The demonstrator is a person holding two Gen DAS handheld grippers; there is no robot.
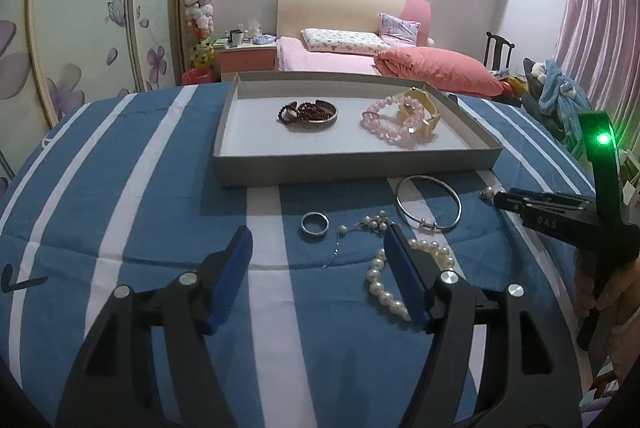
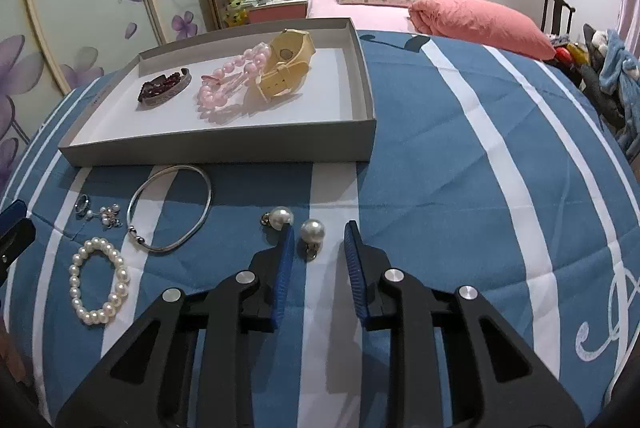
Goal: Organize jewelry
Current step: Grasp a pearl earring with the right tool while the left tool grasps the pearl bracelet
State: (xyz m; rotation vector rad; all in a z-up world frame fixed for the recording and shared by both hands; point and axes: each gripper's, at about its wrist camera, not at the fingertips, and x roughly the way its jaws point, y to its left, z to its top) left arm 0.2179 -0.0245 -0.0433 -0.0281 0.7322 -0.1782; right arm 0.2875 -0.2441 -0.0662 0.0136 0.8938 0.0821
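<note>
A grey tray (image 1: 344, 170) (image 2: 216, 148) holds a dark red bracelet (image 1: 308, 113) (image 2: 164, 87), a pink bead bracelet (image 1: 386, 122) (image 2: 232, 78) and a yellow watch (image 1: 420, 112) (image 2: 286, 64). On the cloth lie a silver bangle (image 1: 428, 202) (image 2: 170, 206), a ring (image 1: 315, 222) (image 2: 82, 205), a small pearl chain (image 1: 370, 226) (image 2: 109, 215), a pearl bracelet (image 1: 386, 286) (image 2: 98, 280) and two pearl earrings (image 2: 280, 217) (image 2: 313, 231). My left gripper (image 1: 318, 240) is open above the cloth by the pearl bracelet. My right gripper (image 2: 320, 236) is open, its jaws on either side of one earring.
The table carries a blue cloth with white stripes (image 1: 160, 196) (image 2: 460, 156). Behind it stand a bed with a pink quilt (image 1: 436, 68) (image 2: 476, 18), a nightstand (image 1: 248, 56), a wardrobe (image 1: 80, 28) and a chair piled with clothes (image 1: 556, 92).
</note>
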